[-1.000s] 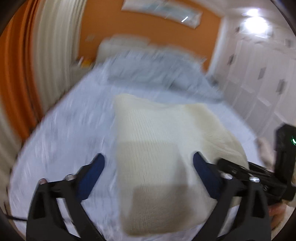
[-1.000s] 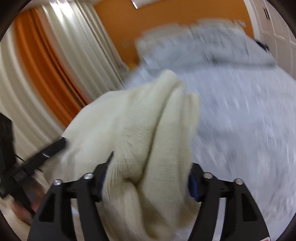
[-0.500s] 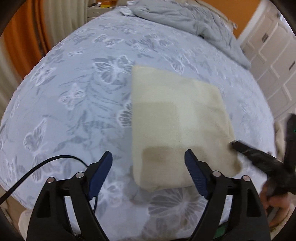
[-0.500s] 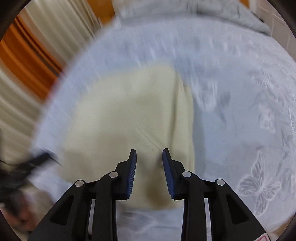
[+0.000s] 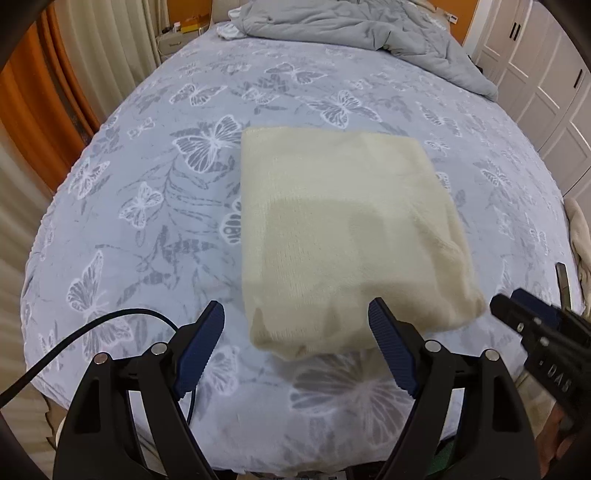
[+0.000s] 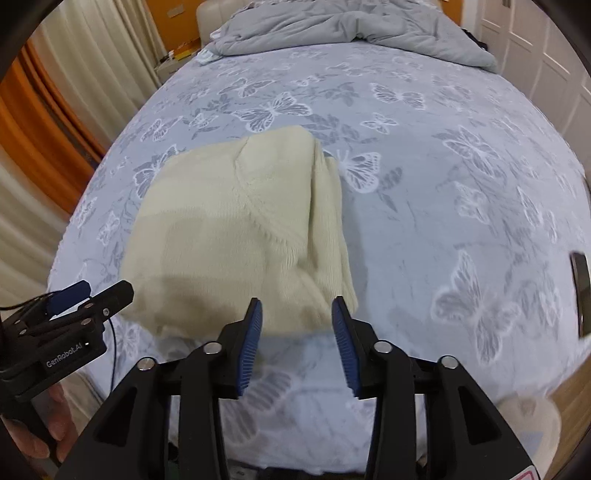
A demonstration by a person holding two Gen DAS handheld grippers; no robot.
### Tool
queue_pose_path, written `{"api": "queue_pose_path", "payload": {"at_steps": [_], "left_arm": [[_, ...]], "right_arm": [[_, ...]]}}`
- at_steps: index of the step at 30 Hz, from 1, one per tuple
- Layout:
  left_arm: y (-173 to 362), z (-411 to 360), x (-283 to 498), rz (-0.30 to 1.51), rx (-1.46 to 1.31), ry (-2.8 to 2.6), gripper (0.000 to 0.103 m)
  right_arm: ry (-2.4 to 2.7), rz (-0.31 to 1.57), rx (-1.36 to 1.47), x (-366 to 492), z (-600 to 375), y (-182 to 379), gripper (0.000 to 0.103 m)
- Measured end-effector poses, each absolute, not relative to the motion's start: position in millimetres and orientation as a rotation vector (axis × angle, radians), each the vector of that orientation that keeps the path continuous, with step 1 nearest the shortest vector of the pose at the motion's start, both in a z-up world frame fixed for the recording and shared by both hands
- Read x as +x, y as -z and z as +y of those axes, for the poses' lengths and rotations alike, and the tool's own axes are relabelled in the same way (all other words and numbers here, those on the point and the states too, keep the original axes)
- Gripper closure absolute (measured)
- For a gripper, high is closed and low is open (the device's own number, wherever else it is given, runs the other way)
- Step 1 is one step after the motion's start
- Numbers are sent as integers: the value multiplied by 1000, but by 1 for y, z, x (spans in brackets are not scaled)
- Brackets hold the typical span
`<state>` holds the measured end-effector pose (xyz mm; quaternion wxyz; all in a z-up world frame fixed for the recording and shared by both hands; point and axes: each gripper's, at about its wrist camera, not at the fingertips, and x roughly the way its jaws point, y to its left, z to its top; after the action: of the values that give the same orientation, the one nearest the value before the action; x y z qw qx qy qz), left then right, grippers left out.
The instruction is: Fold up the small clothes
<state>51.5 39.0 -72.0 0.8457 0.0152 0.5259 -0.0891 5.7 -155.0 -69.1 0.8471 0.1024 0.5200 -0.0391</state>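
A cream knitted sweater [image 5: 347, 229] lies folded into a rectangle on the bed; it also shows in the right wrist view [image 6: 236, 236]. My left gripper [image 5: 297, 317] is open and empty, held just above the sweater's near edge. My right gripper [image 6: 297, 312] is open and empty at the sweater's near right corner. Each gripper shows in the other's view: the right gripper [image 5: 517, 314] at the right edge, the left gripper [image 6: 92, 295] at the left edge.
The bed has a light blue cover with butterfly print [image 5: 155, 177]. A crumpled grey duvet [image 5: 354, 26] lies at the head. A black cable [image 5: 92, 328] runs over the near left edge. A dark phone-like object [image 6: 580, 288] lies at the right. White wardrobes [image 5: 546, 74] stand right.
One second ago my right gripper held the sweater bunched up; it let go and opened. The sweater now lies flat and folded. Both grippers pulled back toward the near edge.
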Motion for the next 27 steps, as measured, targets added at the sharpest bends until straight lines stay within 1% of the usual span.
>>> {"api": "queue_pose_path", "payload": {"at_steps": [5,7,8,11,13,16,20,22,24,27], "left_arm": [[62,36,32,1066,86,165,25],[60,33,26,1055,126,144,25],[58,32,22,1051,136,134,25],[53,33,14,1035,122,131,24],[51,34,9,1026,115,122,19],[46,35,-1,993,118,105,14],[43,33,-10,972,116,102,14],[42,33,-14,961,108,99,12],[43,33,-18,955,109,93,9],[47,31,-25,941,133,76,9]], "right_arm": [[114,1091,214,-8,-154,67,55],[123,1090,225,-13,-154,66,52],[123,1087,233,-16,-153,65,52],[119,1081,226,-25,-149,62,50],[120,1073,205,-31,-144,60,47],[134,1070,199,-38,-142,60,43],[149,1073,198,-46,-140,61,39],[163,1075,187,-50,-137,62,37],[172,1075,173,-54,-135,64,37],[184,1078,143,-59,-130,68,36]]}}
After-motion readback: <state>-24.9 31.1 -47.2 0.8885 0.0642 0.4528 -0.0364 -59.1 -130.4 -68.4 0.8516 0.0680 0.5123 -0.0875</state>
